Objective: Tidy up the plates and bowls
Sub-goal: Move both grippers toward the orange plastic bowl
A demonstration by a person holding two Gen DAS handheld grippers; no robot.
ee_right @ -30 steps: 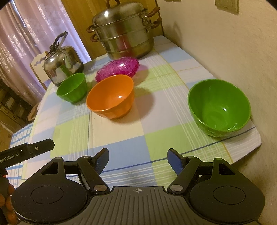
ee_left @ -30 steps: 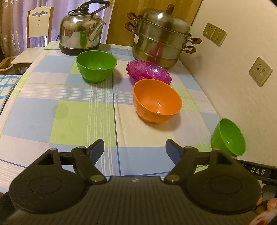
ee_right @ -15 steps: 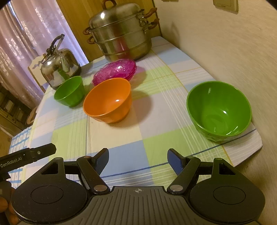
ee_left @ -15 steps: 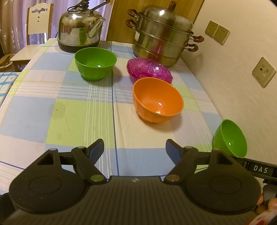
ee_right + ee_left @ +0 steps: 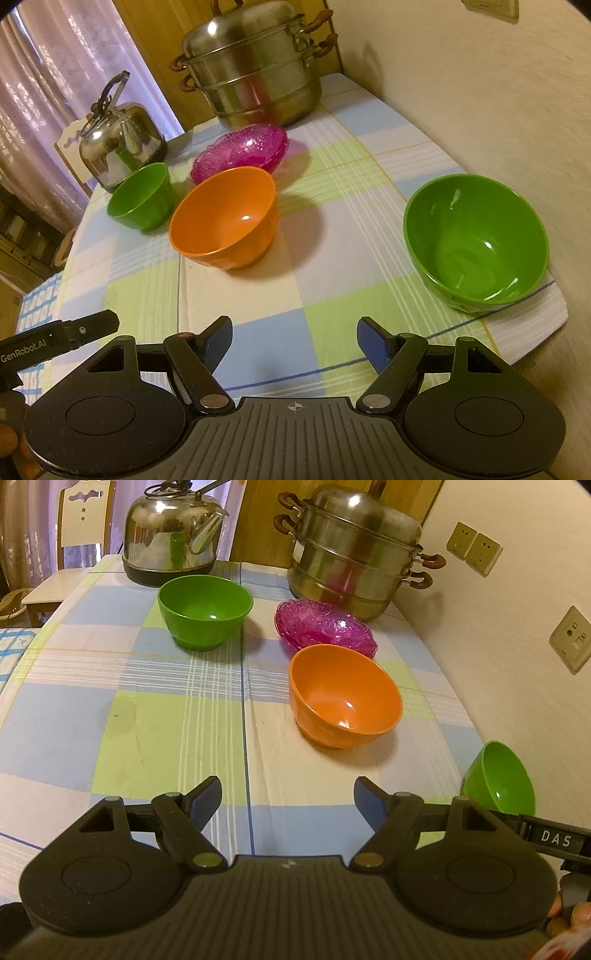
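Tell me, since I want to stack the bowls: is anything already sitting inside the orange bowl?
No, the orange bowl shows only its bare glossy inside, and it stands alone on the tablecloth.

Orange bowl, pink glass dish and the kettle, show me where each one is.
orange bowl (image 5: 225,221): right wrist view, on its inner wall.
pink glass dish (image 5: 243,149): right wrist view, on its ribbed inside.
kettle (image 5: 166,546): left wrist view, on its shiny steel body.
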